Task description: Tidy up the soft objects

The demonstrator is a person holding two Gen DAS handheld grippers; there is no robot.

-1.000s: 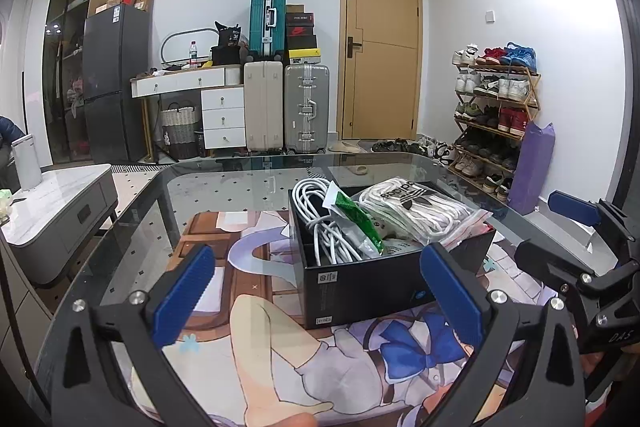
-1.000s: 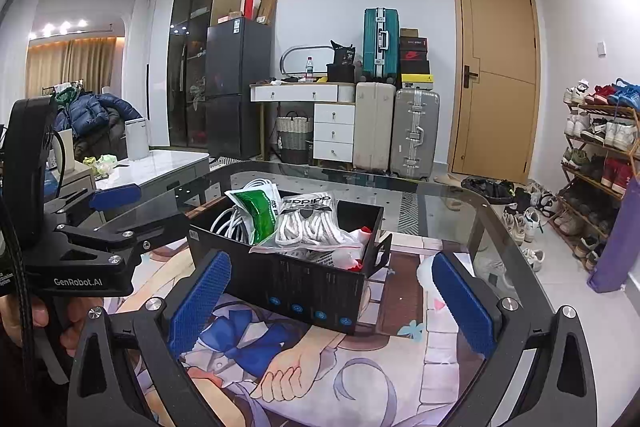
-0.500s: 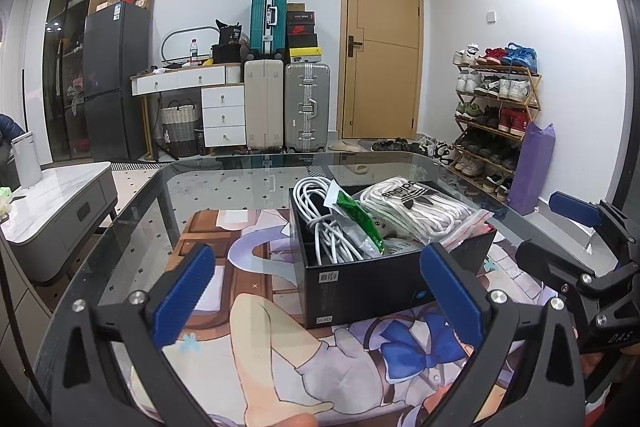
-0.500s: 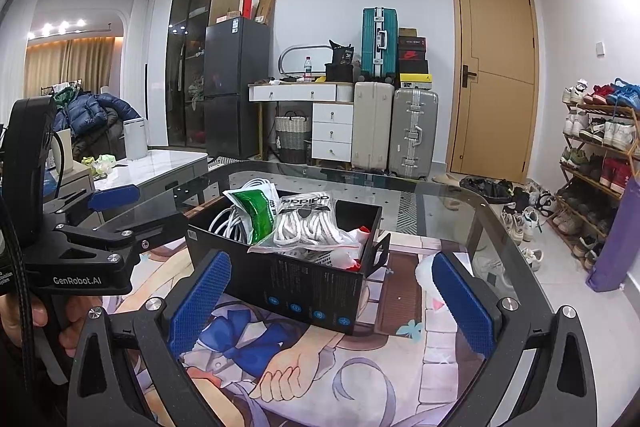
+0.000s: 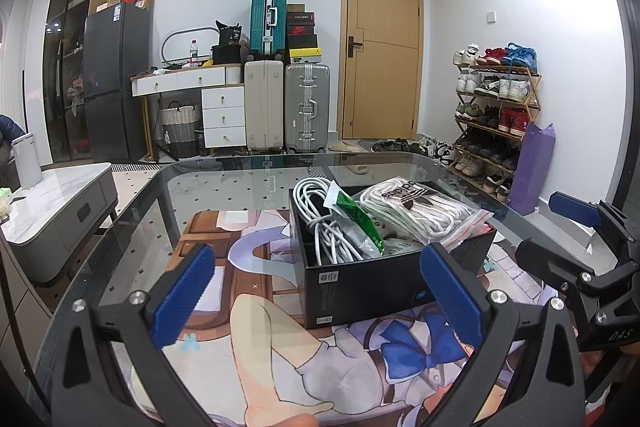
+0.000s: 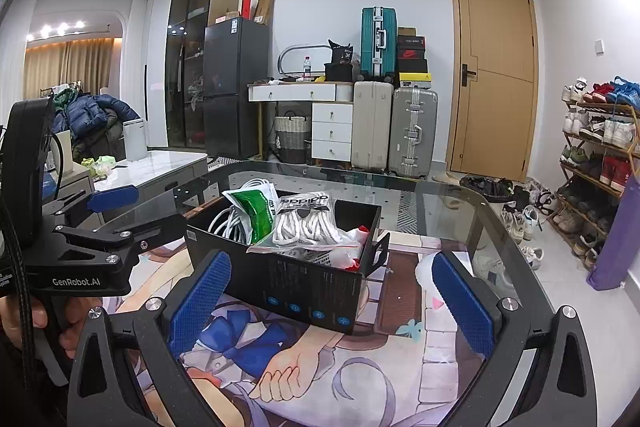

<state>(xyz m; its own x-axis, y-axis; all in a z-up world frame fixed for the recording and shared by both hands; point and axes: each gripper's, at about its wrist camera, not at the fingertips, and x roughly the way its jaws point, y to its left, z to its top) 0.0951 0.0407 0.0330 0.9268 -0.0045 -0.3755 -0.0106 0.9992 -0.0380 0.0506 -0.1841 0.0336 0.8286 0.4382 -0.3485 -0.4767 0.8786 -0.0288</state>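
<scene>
The left claw (image 5: pixel 316 291) hovers wide and empty over the glass surface (image 5: pixel 240 187). Ahead of it sits the black box (image 5: pixel 372 279), holding white cables (image 5: pixel 316 215), a green packet (image 5: pixel 356 219) and bagged white laces (image 5: pixel 420 207). The right claw (image 6: pixel 332 299) gapes wide, empty, just before the box.

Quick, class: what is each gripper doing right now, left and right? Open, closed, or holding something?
Left gripper: open, fingers wide apart, holding nothing, short of the black box.
Right gripper: open, fingers wide apart, holding nothing.
</scene>
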